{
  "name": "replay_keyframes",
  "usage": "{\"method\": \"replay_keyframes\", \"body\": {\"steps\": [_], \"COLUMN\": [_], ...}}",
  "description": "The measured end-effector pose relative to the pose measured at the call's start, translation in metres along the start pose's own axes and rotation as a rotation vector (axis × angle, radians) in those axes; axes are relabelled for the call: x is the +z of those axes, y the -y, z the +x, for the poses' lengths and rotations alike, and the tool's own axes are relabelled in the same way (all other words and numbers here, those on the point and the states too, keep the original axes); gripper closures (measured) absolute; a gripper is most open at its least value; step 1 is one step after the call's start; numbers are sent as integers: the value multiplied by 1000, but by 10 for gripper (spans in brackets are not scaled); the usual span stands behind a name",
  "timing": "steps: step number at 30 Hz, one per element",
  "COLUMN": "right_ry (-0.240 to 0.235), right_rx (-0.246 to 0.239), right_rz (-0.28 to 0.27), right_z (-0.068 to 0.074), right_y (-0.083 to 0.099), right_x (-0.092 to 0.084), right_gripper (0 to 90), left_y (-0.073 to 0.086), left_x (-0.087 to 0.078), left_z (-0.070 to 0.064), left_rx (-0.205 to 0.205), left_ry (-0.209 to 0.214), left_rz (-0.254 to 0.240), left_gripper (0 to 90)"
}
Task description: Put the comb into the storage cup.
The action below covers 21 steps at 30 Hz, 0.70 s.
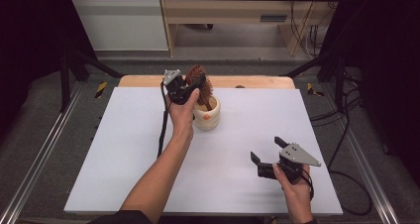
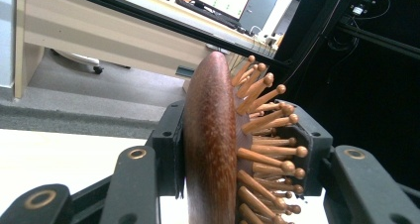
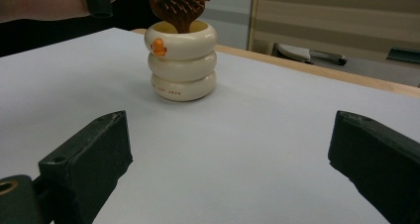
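A brown wooden hairbrush point(image 1: 200, 82) stands handle-down in a cream ringed cup point(image 1: 207, 115) with an orange mark on its front, at the back middle of the white table. My left gripper point(image 1: 190, 84) is shut on the brush head; in the left gripper view its jaws clamp the smooth back and the bristled face of the hairbrush point(image 2: 220, 149). My right gripper point(image 1: 267, 148) rests low near the front right, open and empty. In the right gripper view the cup point(image 3: 182, 60) and the hairbrush point(image 3: 177, 6) stand well ahead of its jaws.
The white table point(image 1: 124, 149) has a wooden strip point(image 1: 257, 81) along its far edge. Black frame bars and cables run along both sides. A wooden desk point(image 1: 233, 16) stands on the floor beyond the table.
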State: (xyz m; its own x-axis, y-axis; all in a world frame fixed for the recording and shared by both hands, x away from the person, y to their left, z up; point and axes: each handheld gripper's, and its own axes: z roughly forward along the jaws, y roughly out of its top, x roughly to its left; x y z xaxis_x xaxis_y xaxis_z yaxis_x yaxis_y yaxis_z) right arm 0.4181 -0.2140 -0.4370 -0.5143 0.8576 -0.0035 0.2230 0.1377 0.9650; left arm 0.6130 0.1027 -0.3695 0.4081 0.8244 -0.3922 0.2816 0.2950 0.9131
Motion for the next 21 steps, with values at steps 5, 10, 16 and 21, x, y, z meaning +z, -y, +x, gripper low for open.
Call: {"method": "replay_keyframes", "body": {"steps": [5, 10, 16, 21], "right_ry": [-2, -3, -4, -3], "right_rx": [0, 0, 0, -1], "right_rz": [2, 4, 4, 5], "right_z": [0, 0, 0, 0], "right_y": [0, 0, 0, 0], "right_x": [0, 0, 0, 1], "right_gripper": [34, 34, 34, 33], "left_y": [0, 0, 1, 1], "left_x": [0, 0, -1, -1], "left_z": [0, 1, 2, 3], "left_rx": [-1, -1, -2, -4], "left_ry": [1, 1, 0, 2], "left_rz": [-2, -2, -4, -3], "left_gripper": [502, 501, 501, 501]}}
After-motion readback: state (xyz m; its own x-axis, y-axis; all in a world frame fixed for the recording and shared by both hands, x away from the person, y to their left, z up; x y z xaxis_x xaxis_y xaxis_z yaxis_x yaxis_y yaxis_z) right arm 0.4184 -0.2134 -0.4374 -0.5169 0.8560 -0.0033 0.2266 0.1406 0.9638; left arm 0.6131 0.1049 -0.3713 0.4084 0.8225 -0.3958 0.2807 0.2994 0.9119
